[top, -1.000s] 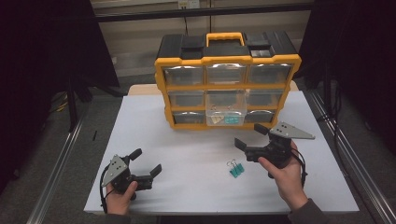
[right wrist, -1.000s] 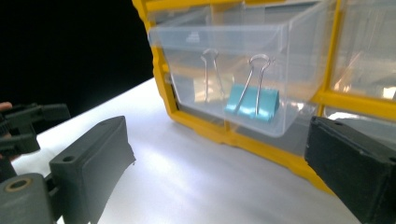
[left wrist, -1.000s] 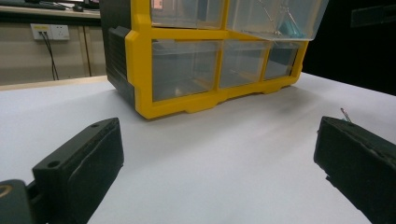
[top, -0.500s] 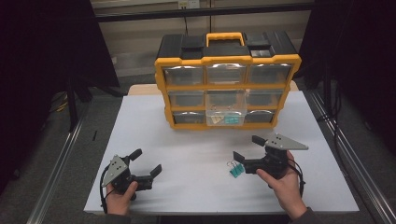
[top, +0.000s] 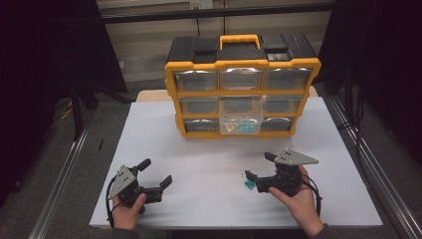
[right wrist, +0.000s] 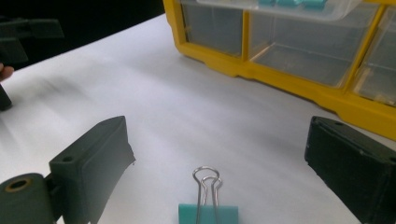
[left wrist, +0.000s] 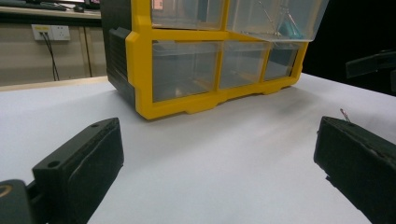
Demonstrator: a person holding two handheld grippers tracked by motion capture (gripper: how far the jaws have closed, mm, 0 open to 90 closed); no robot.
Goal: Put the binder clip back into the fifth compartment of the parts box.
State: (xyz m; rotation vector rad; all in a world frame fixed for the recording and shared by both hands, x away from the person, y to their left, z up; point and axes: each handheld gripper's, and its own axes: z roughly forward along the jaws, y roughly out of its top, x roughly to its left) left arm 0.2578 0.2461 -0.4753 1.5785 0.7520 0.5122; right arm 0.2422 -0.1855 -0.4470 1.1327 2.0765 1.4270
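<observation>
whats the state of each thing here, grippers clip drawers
left gripper: open, resting on the table, holding nothing
right gripper: open, its fingers either side of the clip
binder clip: lying flat on the table, handles folded
middle drawer: pulled out
other drawers: shut

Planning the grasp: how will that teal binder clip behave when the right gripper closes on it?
The binder clip lies flat, so it probably won't roll. Its wire handles may pivot if pinched. Small and likely light, it could skid on the smooth table.

Teal binder clip [right wrist: 208, 212] between parted claw [right wrist: 217, 158] jaws
</observation>
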